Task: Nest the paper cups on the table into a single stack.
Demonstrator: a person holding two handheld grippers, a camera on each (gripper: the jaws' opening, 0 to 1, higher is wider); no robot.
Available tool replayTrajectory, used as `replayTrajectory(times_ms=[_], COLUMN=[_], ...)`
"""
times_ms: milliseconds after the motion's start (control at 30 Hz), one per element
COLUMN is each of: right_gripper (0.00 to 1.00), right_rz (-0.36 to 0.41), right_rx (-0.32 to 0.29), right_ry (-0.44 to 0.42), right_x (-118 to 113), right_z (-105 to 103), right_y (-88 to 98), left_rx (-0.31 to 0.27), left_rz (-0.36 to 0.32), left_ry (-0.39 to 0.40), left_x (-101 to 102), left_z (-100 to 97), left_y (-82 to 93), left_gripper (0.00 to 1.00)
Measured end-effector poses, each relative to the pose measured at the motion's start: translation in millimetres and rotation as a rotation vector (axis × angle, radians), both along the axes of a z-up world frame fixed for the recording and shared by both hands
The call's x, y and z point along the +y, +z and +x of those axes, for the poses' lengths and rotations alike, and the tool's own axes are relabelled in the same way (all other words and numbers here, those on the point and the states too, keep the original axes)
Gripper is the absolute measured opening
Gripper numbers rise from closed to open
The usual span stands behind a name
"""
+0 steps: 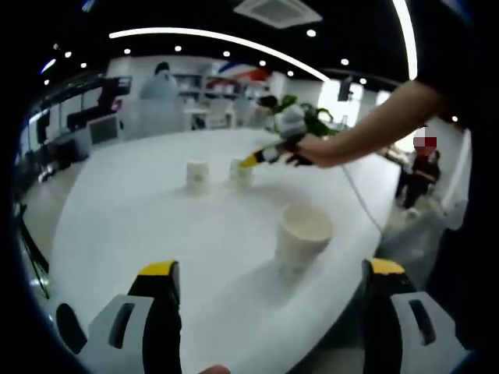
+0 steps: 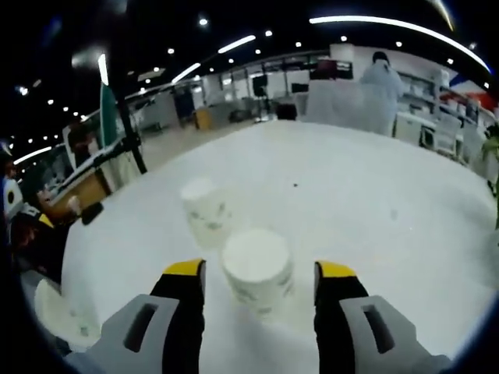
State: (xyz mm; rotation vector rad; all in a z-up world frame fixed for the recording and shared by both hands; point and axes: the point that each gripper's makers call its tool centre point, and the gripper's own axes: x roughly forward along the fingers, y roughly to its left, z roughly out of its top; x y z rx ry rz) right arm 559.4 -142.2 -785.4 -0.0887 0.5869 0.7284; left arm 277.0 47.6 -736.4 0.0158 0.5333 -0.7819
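White paper cups (image 1: pixel 302 238) standing apart on table (image 1: pixel 156 226); nesting not begun. Right gripper (image 2: pixel 260 279) spread wide around far cup (image 2: pixel 257 269), unclamped. Left gripper (image 1: pixel 273 280) open, empty, short of near cup.

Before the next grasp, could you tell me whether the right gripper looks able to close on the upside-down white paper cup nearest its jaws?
Probably yes: the right gripper is open, and the upside-down white paper cup stands between its jaws with a gap each side. The second cup stands apart, farther off.
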Motion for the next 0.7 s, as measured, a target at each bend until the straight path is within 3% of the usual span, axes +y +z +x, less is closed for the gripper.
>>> replayTrajectory(times_ms=[467,700], right_gripper=[0.36,0.35], right_rz=[-0.034,-0.031], right_rx=[-0.013,-0.015], right_ry=[0.050,0.055], right_x=[6.0,6.5], right_z=[4.7,4.4], right_y=[-2.6,-1.4], left_rx=[0.010,0.005], left_rz=[-0.001,-0.004], left_ry=[0.024,0.032], left_x=[2.9,4.2], left_z=[-3.1,0.4], left_y=[-3.8,-1.6], left_gripper=[0.97,0.97])
